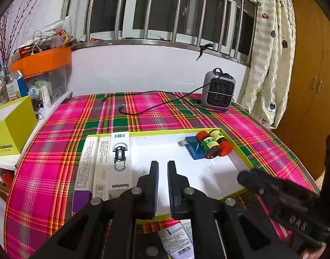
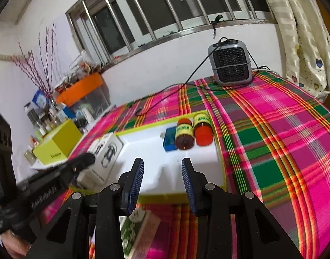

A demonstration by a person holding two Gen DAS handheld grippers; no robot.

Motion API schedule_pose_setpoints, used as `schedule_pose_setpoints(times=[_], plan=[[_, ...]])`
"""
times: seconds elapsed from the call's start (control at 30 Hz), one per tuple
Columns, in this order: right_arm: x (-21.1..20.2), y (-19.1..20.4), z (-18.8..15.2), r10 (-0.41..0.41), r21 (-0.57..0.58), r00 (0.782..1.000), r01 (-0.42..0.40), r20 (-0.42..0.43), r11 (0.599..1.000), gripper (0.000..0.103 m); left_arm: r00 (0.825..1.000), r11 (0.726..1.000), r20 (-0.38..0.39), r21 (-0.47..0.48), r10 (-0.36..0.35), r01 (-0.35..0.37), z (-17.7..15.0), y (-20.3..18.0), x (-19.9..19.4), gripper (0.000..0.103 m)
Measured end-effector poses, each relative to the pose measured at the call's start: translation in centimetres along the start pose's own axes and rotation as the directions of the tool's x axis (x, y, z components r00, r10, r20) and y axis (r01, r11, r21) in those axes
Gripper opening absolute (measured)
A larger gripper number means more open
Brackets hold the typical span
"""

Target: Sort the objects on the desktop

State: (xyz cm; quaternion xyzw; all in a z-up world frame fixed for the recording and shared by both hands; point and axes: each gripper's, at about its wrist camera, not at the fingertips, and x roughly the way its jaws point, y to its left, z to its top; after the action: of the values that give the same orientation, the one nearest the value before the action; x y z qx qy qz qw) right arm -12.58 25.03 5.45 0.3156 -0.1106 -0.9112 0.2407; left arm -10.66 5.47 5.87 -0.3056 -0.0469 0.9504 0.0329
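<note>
A shallow white tray with a lime rim (image 1: pixel 236 144) (image 2: pixel 221 157) lies on the plaid cloth. In its far right corner lie two small bottles with orange caps (image 1: pixel 212 144) (image 2: pixel 193 131) and a blue USB device (image 1: pixel 194 149) (image 2: pixel 170 139). At its left lie white flashlight boxes (image 1: pixel 119 161) (image 2: pixel 104 155). My left gripper (image 1: pixel 162 166) hovers over the tray's near middle, jaws nearly closed with a narrow gap, empty. My right gripper (image 2: pixel 162 166) is open and empty above the tray's near edge. A green and white carton (image 2: pixel 137 228) lies on the cloth under it.
A grey fan heater (image 1: pixel 219 90) (image 2: pixel 231 62) with a black cable stands at the table's far side. A lime box (image 1: pixel 9 125) (image 2: pixel 57 142) and an orange-lidded bin (image 1: pixel 42 62) with clutter stand at the left. White packets (image 1: pixel 178 239) lie near the front edge.
</note>
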Motion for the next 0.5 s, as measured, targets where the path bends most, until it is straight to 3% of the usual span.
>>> schedule_pose_setpoints(times=[0.17,0.5], plan=[[-0.4,0.9,-1.1,-0.013,-0.025,0.999,0.012,-0.044,1.000,0.038,0.998,0.999,0.043,-0.019,0.037,-0.037,0.3,1.1,-0.6,0.008],[-1.4,3.1,-3.1,-0.049,-0.102,0.994,0.039,-0.095,0.994,0.038,0.996,0.992,0.056,-0.104,0.074,-0.068,0.6,3.8,-0.9,0.011]])
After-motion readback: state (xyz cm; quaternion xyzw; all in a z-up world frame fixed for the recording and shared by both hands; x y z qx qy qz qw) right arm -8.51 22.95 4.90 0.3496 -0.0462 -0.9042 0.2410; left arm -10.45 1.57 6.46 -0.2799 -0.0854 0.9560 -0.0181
